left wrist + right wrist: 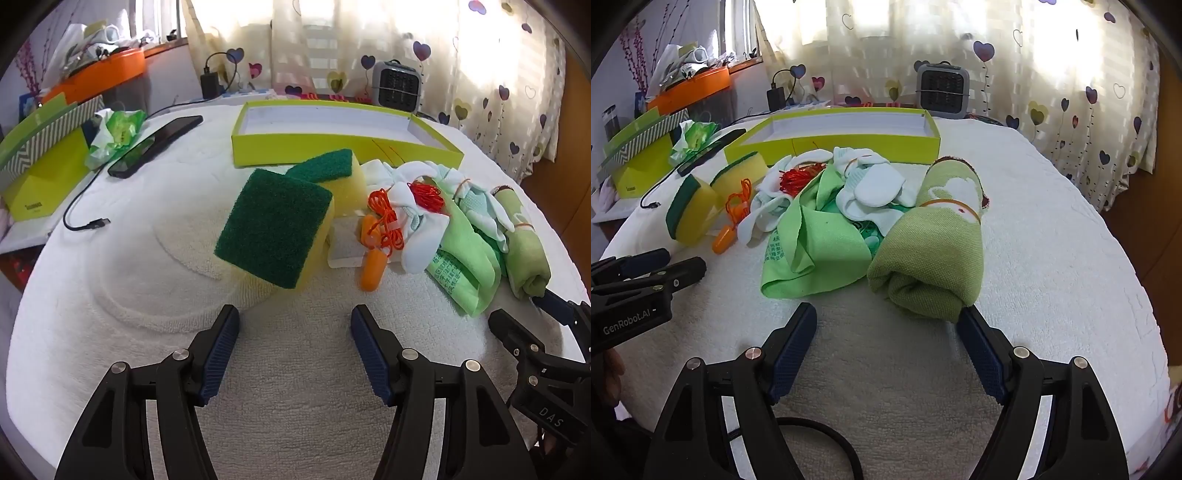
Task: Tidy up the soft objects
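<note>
A pile of soft things lies on the white towel. In the left wrist view a green-topped yellow sponge (pixel 275 230) lies just ahead of my open, empty left gripper (pixel 294 317), with a second sponge (pixel 332 170) behind it. Orange corded earplugs (pixel 373 258), white socks (pixel 417 218), a light green cloth (pixel 465 266) and a rolled green towel (pixel 524 243) lie to the right. In the right wrist view my open right gripper (pixel 886 314) is empty, its right finger touching the rolled towel (pixel 934 243). The green cloth (pixel 812 243) lies just ahead-left. An empty yellow-green box (pixel 343 144) stands behind.
A black phone (pixel 155 146) and a loose cable (pixel 85 221) lie at the left, by a green-and-white wrapper (pixel 114 133) and a lime box (pixel 44 170). A grey heater (pixel 397 86) stands behind the box by the curtain. The table edge curves at the right (pixel 1126 258).
</note>
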